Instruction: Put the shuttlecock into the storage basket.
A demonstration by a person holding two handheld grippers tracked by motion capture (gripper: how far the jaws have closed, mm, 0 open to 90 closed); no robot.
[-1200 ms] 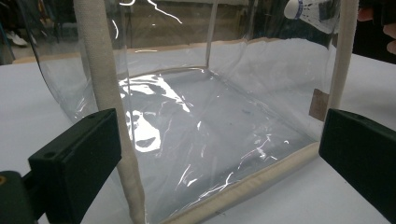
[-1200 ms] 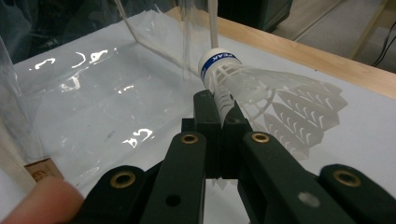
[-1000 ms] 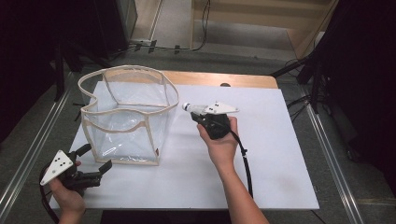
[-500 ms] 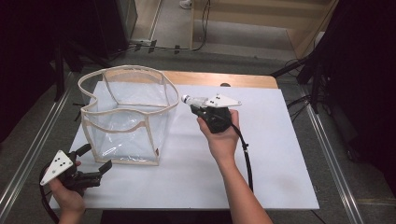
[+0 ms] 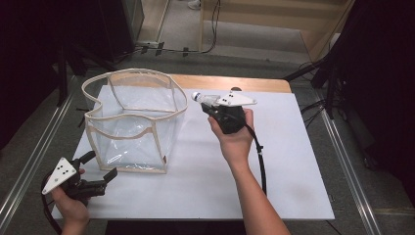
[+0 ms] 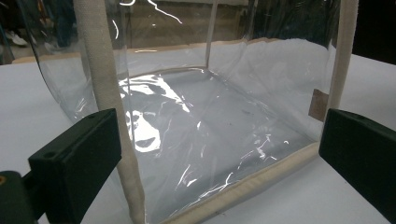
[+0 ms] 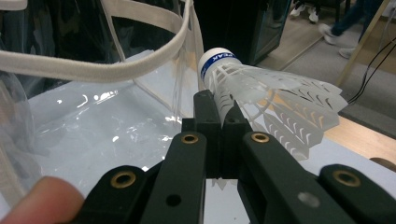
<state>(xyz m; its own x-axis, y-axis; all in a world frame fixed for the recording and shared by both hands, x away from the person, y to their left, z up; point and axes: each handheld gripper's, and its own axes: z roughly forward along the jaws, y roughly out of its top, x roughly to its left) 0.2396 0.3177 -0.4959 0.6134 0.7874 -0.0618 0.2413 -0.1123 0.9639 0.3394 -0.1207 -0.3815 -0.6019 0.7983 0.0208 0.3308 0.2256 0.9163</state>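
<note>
The white plastic shuttlecock with a blue band round its cork (image 7: 261,93) is pinched in your right gripper (image 7: 220,119). The two black jaws are pressed together on the netted skirt, close behind the cork. The round white cork pointed up and away from the jaws, and the wide end of the skirt fans out to one side. From the high view, the shuttlecock (image 5: 201,98) sits just beside the top edge of the see-through plastic bag with cream cloth edging (image 5: 134,122). The cork points toward the bag's rim. It is outside the bag, not in it.

Your right hand (image 5: 235,139) holds the right gripper (image 5: 209,104) up above the white table top (image 5: 274,186). A black cable (image 5: 260,161) trails from it back along your forearm.

The bag stands upright and open on the left half of the table. Its clear walls are crinkled and shiny, and the rim bends in a wavy loop. In the left gripper view you look right through the bag (image 6: 210,126) to its bare floor.

Your left gripper (image 5: 100,169) is low at the near left corner of the table, held in your left hand (image 5: 71,203). Its jaws are spread wide apart and hold nothing. They point at the near bottom edge of the bag, very close to it. You cannot tell whether they touch it.

A strip of brown wooden table edge (image 5: 235,82) shows behind the white top.
</note>
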